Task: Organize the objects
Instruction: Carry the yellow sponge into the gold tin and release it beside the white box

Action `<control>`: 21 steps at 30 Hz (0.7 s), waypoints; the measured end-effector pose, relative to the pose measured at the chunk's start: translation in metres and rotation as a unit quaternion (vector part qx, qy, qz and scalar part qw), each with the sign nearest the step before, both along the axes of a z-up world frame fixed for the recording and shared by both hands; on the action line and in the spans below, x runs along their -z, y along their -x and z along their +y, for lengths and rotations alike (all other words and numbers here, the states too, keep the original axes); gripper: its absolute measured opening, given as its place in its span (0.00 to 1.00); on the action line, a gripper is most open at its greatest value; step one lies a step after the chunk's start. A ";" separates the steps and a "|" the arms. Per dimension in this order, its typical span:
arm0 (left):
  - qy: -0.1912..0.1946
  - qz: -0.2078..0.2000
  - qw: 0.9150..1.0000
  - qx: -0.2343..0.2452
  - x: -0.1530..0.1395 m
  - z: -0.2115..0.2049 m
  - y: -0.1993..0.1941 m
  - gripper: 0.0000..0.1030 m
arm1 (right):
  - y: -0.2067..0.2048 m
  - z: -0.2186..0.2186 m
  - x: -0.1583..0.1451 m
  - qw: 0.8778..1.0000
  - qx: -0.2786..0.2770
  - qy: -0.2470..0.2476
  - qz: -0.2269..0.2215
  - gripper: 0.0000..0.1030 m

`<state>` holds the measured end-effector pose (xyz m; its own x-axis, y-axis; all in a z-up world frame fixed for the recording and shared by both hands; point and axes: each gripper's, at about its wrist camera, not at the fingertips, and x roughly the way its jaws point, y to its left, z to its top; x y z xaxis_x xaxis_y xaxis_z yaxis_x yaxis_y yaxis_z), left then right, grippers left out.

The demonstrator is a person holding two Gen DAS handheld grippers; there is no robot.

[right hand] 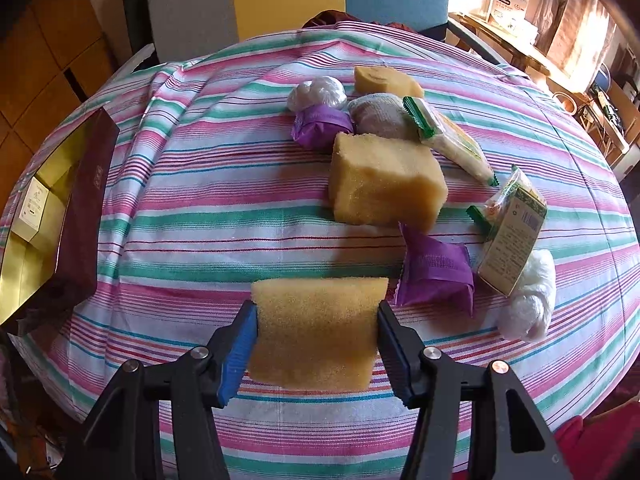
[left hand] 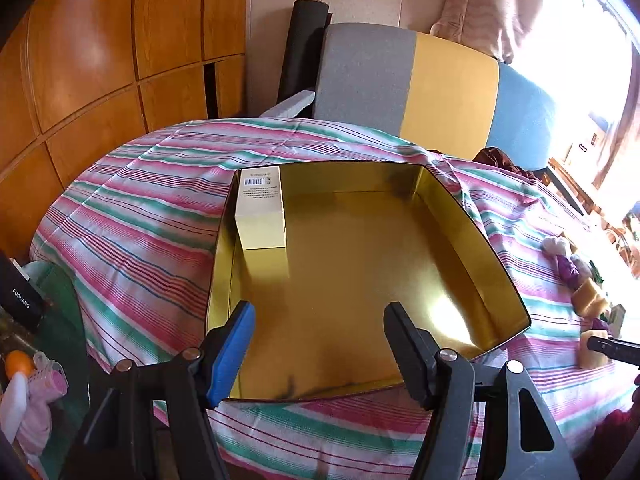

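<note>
A gold tin (left hand: 460, 216) lies open on the striped cloth, and a white carton (left hand: 262, 208) stands in its far left corner. My left gripper (left hand: 319, 312) hovers over the tin's near side, open, with nothing between its fingers. My right gripper (right hand: 317, 308) is shut on a yellow sponge (right hand: 316, 344), held just above the cloth. Beyond it lie a bigger sponge (right hand: 384, 184), a third sponge (right hand: 384, 80), two purple packets (right hand: 436, 276), a green carton (right hand: 512, 236), a grey sock roll (right hand: 380, 118) and white bundles (right hand: 528, 300). In the right wrist view the tin (right hand: 86, 200) sits at the far left.
The striped cloth (right hand: 200, 240) covers a round table. A chair with a grey, yellow and blue back (left hand: 400, 76) stands behind the table, with wooden cabinets (left hand: 100, 60) to the left. A black box (left hand: 20, 300) and small clutter sit off the table's left edge.
</note>
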<state>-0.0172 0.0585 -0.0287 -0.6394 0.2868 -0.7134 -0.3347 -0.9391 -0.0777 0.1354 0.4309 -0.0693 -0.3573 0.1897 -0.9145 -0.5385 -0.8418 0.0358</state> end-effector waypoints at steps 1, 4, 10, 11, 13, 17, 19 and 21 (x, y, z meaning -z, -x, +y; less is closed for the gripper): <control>-0.002 -0.001 1.000 0.002 0.000 -0.001 0.000 0.66 | 0.000 -0.001 -0.001 1.000 -0.003 0.002 0.002 0.55; -0.002 -0.001 1.000 0.004 0.000 -0.001 -0.001 0.66 | 0.002 -0.005 -0.004 1.000 -0.011 0.006 0.005 0.54; -0.009 -0.003 1.000 0.001 0.000 -0.006 -0.001 0.66 | 0.012 -0.021 -0.009 0.999 -0.032 0.013 0.013 0.54; -0.009 -0.002 1.000 0.001 -0.001 -0.007 0.000 0.66 | 0.014 -0.024 -0.009 0.999 -0.036 0.014 0.014 0.54; -0.009 -0.002 1.000 0.001 -0.001 -0.007 0.000 0.66 | 0.017 -0.030 -0.012 0.999 -0.043 0.017 0.018 0.54; -0.011 -0.002 1.000 0.000 -0.002 -0.010 0.001 0.66 | 0.026 -0.043 -0.023 0.998 -0.060 0.018 0.031 0.54; -0.012 -0.003 1.000 0.000 -0.001 -0.011 0.001 0.66 | 0.031 -0.051 -0.032 0.996 -0.071 0.019 0.041 0.54; -0.011 -0.006 1.000 -0.001 0.000 -0.012 0.001 0.66 | 0.039 -0.061 -0.040 0.995 -0.087 0.018 0.050 0.54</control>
